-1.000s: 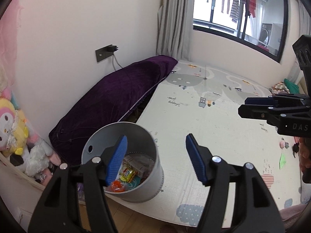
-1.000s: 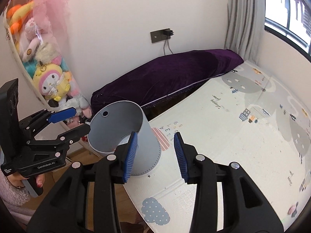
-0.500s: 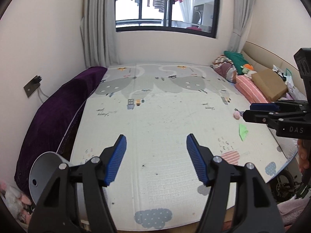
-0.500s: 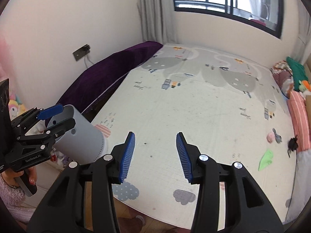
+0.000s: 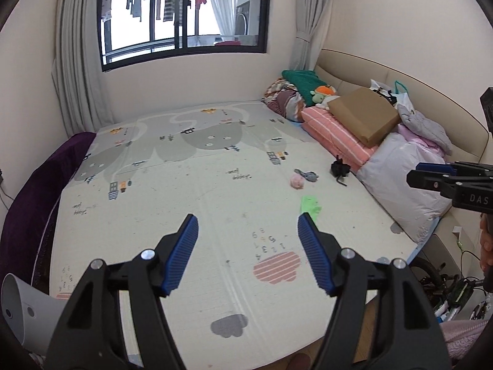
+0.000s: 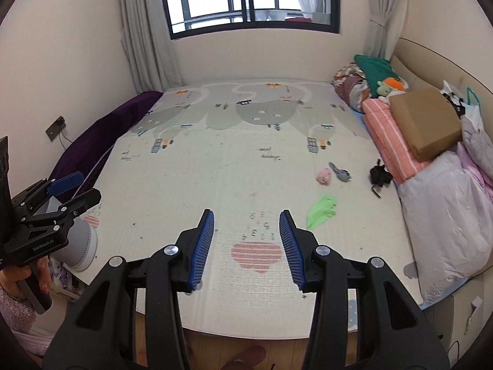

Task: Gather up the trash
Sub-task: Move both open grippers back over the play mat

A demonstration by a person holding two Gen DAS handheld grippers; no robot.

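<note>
Both the left gripper [image 5: 246,231] and right gripper [image 6: 246,228] hover spread wide, holding nothing. Green scrap [image 6: 322,209], pink ball [image 6: 324,175] and grey bit [image 6: 340,174] lie on the mat [image 6: 215,169] (bin [image 6: 81,246] sits at its left edge), so plenty's left.

Ribbed blue pads [image 6: 201,243] line matt black plastic fingers, the printed play mat [image 6: 234,169] looks faintly textured, and the grey bin [image 5: 23,310] smooth and matt.

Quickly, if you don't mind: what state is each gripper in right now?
Left gripper: open, holding nothing, above the play mat.
Right gripper: open, holding nothing.
</note>
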